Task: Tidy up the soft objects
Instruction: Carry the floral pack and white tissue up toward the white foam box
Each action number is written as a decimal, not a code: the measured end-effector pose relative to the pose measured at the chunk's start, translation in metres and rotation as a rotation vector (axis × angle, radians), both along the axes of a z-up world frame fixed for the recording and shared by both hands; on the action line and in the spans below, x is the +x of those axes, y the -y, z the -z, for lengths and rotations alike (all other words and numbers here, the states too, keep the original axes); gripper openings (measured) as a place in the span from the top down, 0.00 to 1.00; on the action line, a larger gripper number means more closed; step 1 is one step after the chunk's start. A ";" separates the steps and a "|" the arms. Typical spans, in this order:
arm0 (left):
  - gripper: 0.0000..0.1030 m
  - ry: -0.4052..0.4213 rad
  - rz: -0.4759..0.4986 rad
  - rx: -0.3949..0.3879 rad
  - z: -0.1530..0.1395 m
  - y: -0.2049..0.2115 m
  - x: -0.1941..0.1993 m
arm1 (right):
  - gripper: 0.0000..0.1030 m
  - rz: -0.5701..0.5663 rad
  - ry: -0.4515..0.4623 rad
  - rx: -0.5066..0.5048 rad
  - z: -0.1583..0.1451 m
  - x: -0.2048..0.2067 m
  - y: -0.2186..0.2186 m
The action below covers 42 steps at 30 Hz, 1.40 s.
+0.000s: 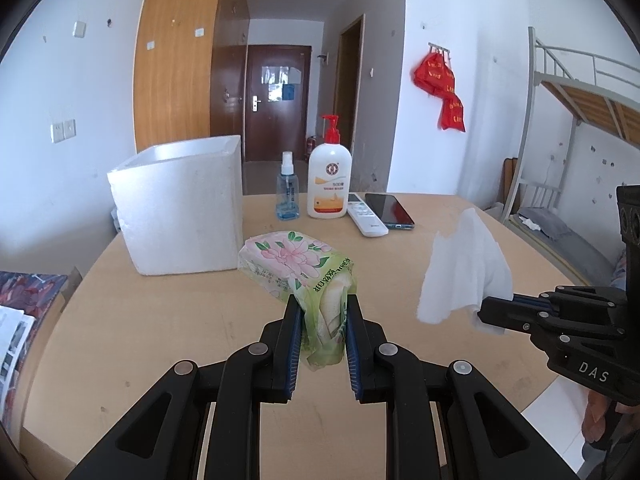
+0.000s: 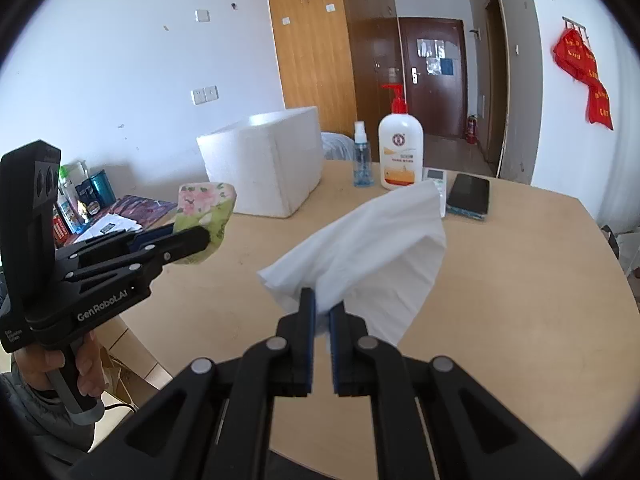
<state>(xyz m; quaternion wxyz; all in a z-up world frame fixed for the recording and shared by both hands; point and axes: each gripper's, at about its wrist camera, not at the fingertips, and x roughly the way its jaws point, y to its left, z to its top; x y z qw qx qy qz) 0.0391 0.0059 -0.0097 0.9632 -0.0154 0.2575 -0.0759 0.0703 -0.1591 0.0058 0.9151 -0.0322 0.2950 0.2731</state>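
Wide bare tabletop [image 1: 160, 340] lies under both grippers, nothing on its near half. At far left stands the white foam box [image 1: 184, 208], top open and clear from above. To its right, a back-edge row bars the way: spray bottle [image 1: 287, 192], pump lotion bottle [image 1: 329, 176], remote control [image 1: 366, 216] and phone [image 1: 389, 210], touching or just beside one another. A clear lane runs between box and spray bottle. The right side stays bare.
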 end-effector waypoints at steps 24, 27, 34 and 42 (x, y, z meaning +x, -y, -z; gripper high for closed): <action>0.79 0.084 -0.222 0.026 -0.026 -0.063 -0.047 | 0.91 -0.234 0.053 0.035 -0.016 -0.007 -0.076; 0.79 0.085 -0.241 0.027 -0.027 -0.070 -0.049 | 0.91 -0.256 0.050 0.039 -0.016 -0.007 -0.085; 0.79 0.082 -0.270 0.023 -0.026 -0.082 -0.052 | 0.91 -0.279 0.043 0.036 -0.015 -0.005 -0.097; 0.79 0.082 -0.274 0.021 -0.027 -0.088 -0.050 | 0.91 -0.281 0.049 0.032 -0.020 -0.001 -0.103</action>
